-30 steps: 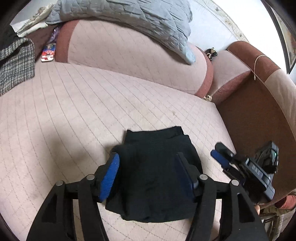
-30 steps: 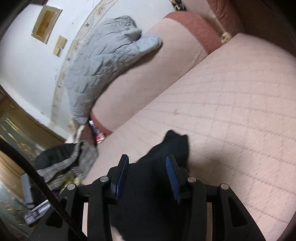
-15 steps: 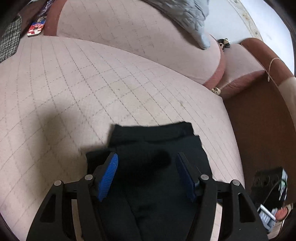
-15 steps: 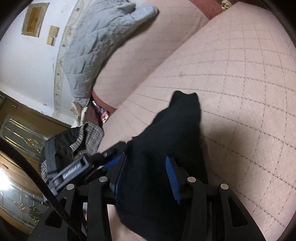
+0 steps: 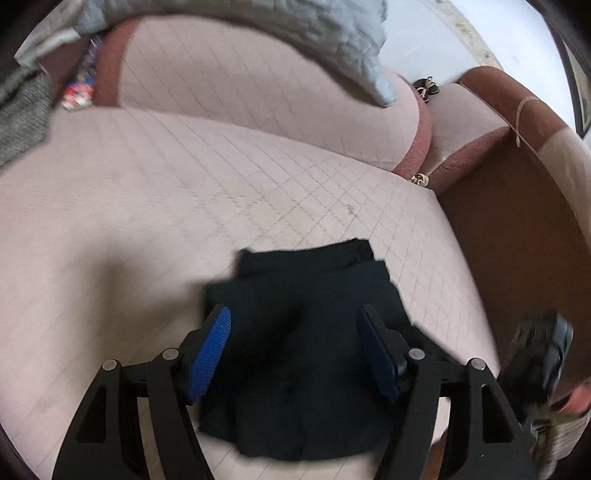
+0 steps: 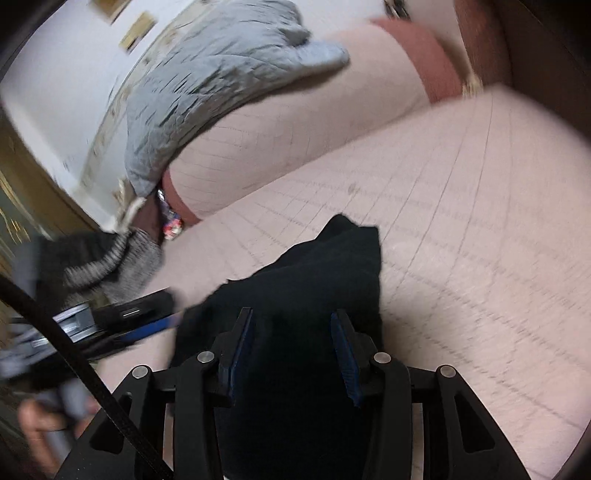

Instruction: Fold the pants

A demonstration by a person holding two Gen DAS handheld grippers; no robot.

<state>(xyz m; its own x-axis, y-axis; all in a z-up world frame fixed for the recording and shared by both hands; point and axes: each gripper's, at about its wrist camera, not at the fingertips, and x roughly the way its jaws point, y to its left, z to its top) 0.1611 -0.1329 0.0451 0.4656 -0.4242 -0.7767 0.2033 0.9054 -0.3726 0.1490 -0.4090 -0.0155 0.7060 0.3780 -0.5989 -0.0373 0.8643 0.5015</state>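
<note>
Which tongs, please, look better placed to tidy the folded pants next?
Left, probably: the left tongs, which have just been opening, hang spread and centred over the pants. The right tongs come in narrower, nearer one edge.

Soft, even daylight; both fisheye views are motion-blurred, worst at the bowed, dark-vignetted edges; faint shadows on the sofa seat (image 5: 184, 206).

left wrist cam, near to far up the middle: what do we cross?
left gripper → black pants → bare pink seat cushion → pink backrest → grey quilt
</note>
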